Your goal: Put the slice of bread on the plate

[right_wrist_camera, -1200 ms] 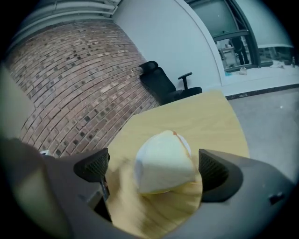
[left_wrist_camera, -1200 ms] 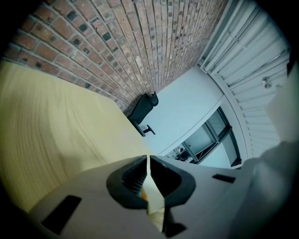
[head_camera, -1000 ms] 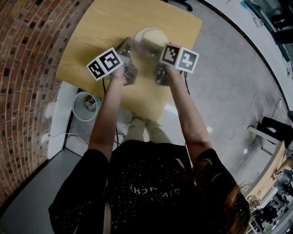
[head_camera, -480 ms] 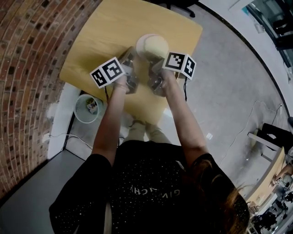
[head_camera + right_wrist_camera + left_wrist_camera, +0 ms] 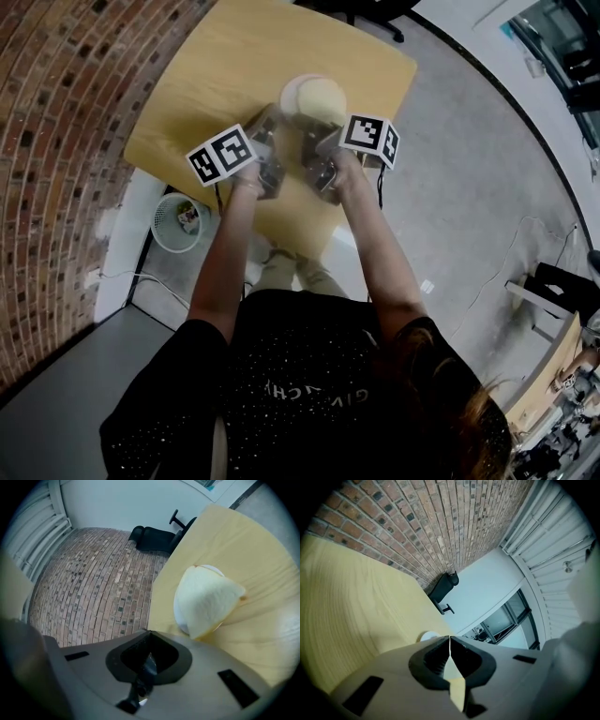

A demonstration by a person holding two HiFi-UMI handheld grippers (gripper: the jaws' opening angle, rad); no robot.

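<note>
A pale slice of bread (image 5: 206,597) lies on a small white plate (image 5: 181,620) on the wooden table (image 5: 216,75). From above, the bread (image 5: 316,97) covers most of the plate. My right gripper (image 5: 149,633) is shut and holds nothing; it sits just short of the plate, which is ahead and to its right. In the head view the right gripper (image 5: 324,142) is below the plate and the left gripper (image 5: 270,120) is to its lower left. The left gripper (image 5: 449,639) is shut and holds nothing, with only the plate's rim (image 5: 427,635) showing past its jaws.
A brick wall (image 5: 56,112) runs along the table's left side. A white waste bin (image 5: 178,217) stands on the floor by the table's near left corner. A black office chair (image 5: 157,538) stands beyond the table's far end.
My right gripper has drawn back from the plate toward the person and rolled; its marker cube no longer overlaps the plate. The bread stays on the plate. The left gripper has hardly moved.
</note>
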